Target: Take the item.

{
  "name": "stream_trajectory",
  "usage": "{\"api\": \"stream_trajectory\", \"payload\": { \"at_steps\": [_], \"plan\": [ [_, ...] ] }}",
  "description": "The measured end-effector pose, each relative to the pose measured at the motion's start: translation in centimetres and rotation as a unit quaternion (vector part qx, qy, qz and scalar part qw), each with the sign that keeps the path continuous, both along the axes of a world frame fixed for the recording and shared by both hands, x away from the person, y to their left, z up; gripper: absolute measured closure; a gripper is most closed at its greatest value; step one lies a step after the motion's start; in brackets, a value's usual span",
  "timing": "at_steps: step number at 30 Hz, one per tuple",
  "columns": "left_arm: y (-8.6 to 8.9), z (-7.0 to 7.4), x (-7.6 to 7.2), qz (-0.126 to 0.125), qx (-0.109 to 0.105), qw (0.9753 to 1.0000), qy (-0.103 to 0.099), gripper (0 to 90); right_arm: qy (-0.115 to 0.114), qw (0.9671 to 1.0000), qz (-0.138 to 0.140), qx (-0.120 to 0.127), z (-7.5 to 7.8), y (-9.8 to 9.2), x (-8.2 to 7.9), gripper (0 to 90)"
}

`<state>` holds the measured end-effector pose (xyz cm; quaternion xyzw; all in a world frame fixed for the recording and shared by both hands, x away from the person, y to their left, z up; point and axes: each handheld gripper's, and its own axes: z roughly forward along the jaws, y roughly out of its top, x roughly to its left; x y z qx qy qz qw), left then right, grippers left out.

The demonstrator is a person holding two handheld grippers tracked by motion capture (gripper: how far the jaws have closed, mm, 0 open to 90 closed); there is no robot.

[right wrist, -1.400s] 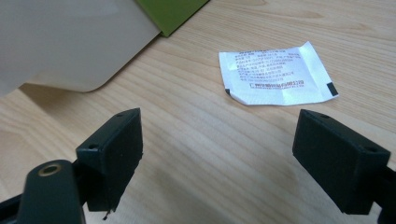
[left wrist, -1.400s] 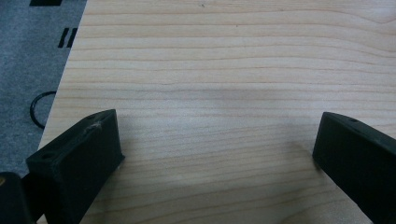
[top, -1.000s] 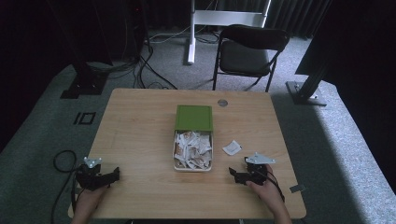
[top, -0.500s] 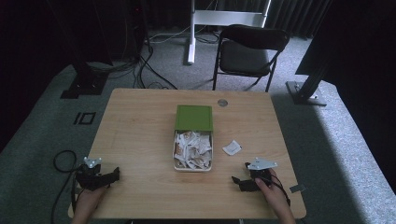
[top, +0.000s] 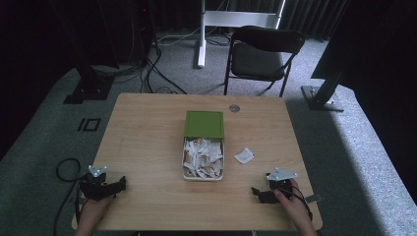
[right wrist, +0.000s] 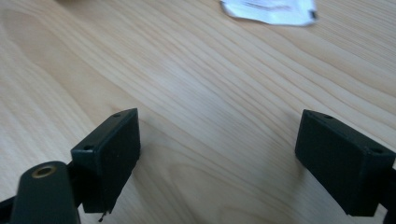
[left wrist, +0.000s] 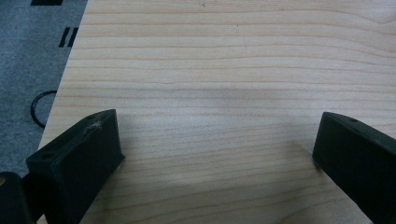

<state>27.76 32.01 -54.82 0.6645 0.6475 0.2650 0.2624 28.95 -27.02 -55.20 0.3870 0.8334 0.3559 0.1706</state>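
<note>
High view: tin (top: 203, 173) of sachets mid-table (top: 147, 128), green lid (top: 204, 124) behind; loose sachet (top: 244, 155) right.
Left gripper (left wrist: 219, 154) view: jaws spread, empty.
Right gripper (right wrist: 219, 158) view: jaws spread, empty; flat sachet (right wrist: 268, 10) may slide when pinched.

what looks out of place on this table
One small white paper packet lies loose on the wooden table, just right of the white tray heaped with similar packets, apart from it. The flat green lid lies behind the tray.
</note>
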Motion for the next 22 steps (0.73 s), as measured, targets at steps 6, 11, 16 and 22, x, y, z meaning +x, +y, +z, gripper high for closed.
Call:
{"api": "stream_trajectory", "payload": {
  "at_steps": [6, 11, 16, 22],
  "plan": [
    [0.0, 0.0, 0.0, 0.0, 0.0, 1.0, 0.0, 1.6, 0.0, 0.9996, -0.029, 0.007, -0.16, -0.9, -0.18, 12.9],
    [0.0, 0.0, 0.0, 0.0, 0.0, 1.0, 0.0, 1.6, 0.001, 0.9994, -0.034, 0.008, -0.17, -0.91, -0.19, 12.5],
    [0.0, 0.0, 0.0, 0.0, 0.0, 1.0, 0.0, 1.6, 0.002, 0.9994, -0.035, 0.008, -0.18, -0.91, -0.19, 12.4],
    [0.0, 0.0, 0.0, 0.0, 0.0, 1.0, 0.0, 1.6, 0.002, 0.9994, -0.035, 0.008, -0.18, -0.91, -0.19, 12.4]
  ]
}}
